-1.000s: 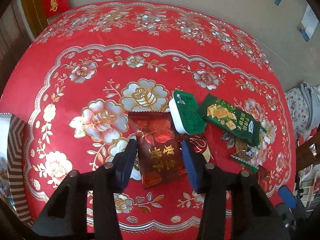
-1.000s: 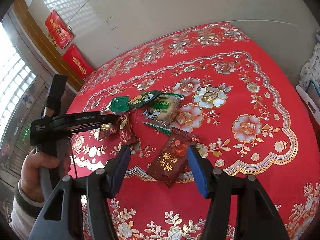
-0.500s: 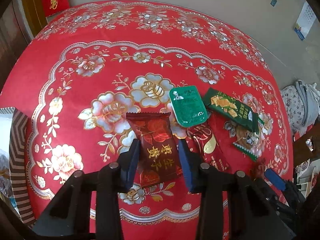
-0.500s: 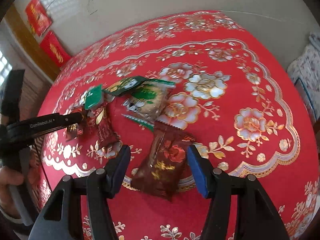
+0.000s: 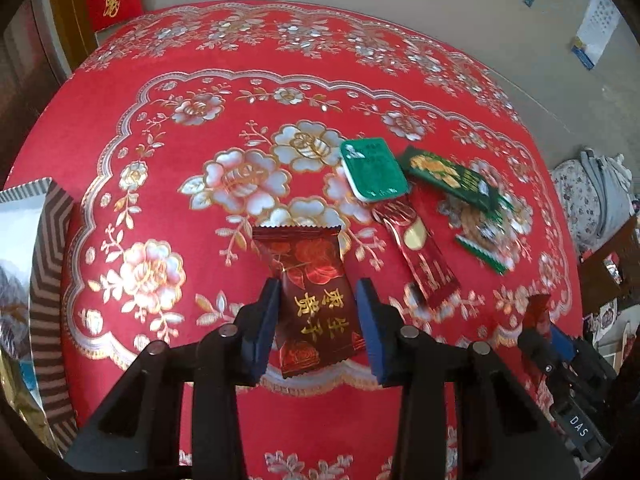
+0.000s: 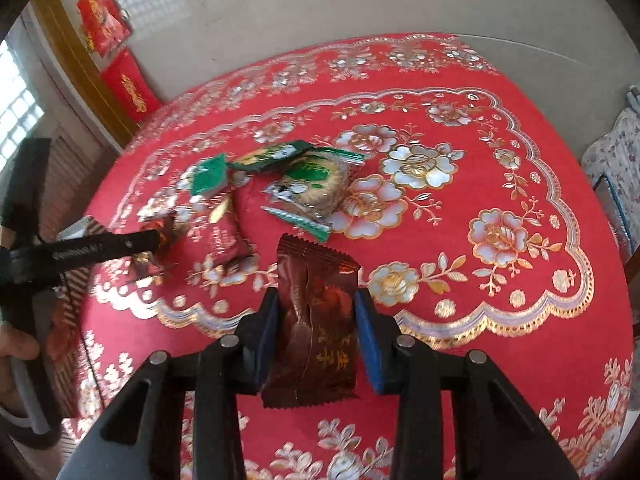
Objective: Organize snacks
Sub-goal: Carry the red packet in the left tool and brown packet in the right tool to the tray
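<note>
My left gripper [image 5: 318, 300] is shut on a dark red snack packet with gold characters [image 5: 310, 280], held above the red flowered tablecloth [image 5: 160, 140]. My right gripper [image 6: 316, 312] is shut on a second dark red packet [image 6: 316, 312], seam side up. On the cloth lie a green sealed cup [image 5: 374, 168], a dark green cracker pack [image 5: 452, 178], a clear cookie pack [image 5: 478, 228] and a long red sachet [image 5: 420, 256]. The right wrist view shows the same pile [image 6: 308, 184] and the left gripper [image 6: 156, 240] with its packet.
A striped box [image 5: 48, 280] stands at the table's left edge. A wall with red hangings [image 6: 120, 64] is behind the table. Floral and grey fabric [image 5: 592, 196] lies off the right edge. The right gripper [image 5: 540, 320] shows at lower right in the left wrist view.
Both grippers closed on their dark red packets and lifted them. The left packet came away from the pile toward me; the right packet rose off the cloth.
</note>
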